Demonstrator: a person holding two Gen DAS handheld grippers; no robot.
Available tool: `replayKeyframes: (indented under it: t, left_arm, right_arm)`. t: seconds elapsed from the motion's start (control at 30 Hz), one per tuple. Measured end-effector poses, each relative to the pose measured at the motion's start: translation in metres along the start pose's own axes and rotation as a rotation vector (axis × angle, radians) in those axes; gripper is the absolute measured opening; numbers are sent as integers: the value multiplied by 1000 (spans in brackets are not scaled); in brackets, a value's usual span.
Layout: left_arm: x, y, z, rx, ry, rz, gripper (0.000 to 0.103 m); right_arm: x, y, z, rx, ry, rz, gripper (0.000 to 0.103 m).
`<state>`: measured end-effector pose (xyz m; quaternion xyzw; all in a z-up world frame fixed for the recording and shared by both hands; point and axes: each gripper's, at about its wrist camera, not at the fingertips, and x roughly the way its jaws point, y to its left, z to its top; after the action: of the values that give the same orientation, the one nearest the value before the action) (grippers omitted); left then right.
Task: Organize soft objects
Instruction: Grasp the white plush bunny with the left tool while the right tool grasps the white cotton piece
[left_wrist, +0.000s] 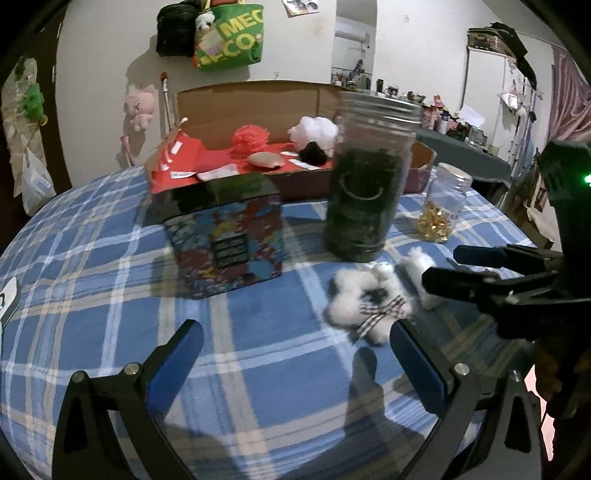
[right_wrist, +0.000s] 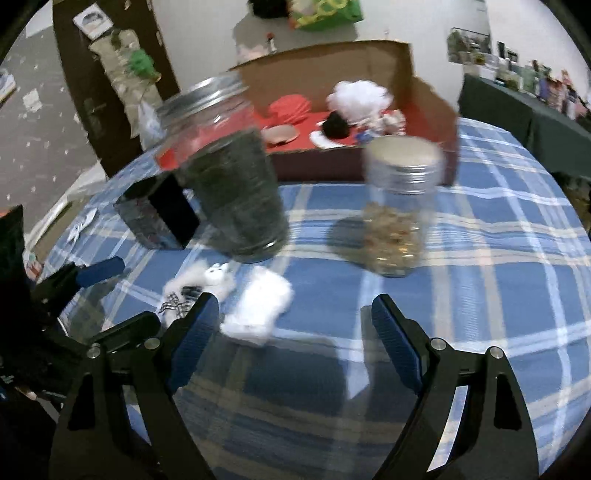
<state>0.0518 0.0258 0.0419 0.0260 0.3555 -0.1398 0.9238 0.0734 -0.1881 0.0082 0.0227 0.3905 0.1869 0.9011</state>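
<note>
A white plush toy (left_wrist: 373, 299) with a checked bow lies on the blue plaid tablecloth (left_wrist: 92, 258) in front of a tall jar. My left gripper (left_wrist: 295, 332) hangs open just short of it, nothing between its blue pads. In the left wrist view my right gripper (left_wrist: 448, 267) comes in from the right, tips at the toy's leg. In its own view the right gripper (right_wrist: 295, 306) is wide open; the plush toy (right_wrist: 255, 308) lies just past its left finger, not squeezed. Red, white and black pompoms sit in the cardboard box (left_wrist: 258, 98).
The tall jar (left_wrist: 365, 192) of dark stuff stands right behind the toy. A small jar (right_wrist: 397, 210) with gold bits stands to its right, a colourful tin (left_wrist: 225, 236) to its left. The box takes up the table's far side. A cluttered counter is at the far right.
</note>
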Motion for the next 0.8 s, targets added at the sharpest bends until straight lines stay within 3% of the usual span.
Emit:
replayKeyframes:
  t: [0.2, 0.37, 0.6, 0.8]
  left_arm:
    - [2, 6, 0, -19, 10, -8, 103]
    - [6, -7, 4, 17, 7, -43, 103]
    - [16, -26, 14, 64, 24, -76, 103]
    - [24, -34, 18, 109, 54, -59, 103]
  right_arm:
    - [13, 11, -3, -49, 24, -80, 85]
    - [-2, -9, -12, -35, -3, -189, 85]
    - [-27, -43, -12, 51, -48, -173, 85]
    - [-30, -40, -9, 35, -61, -109, 85]
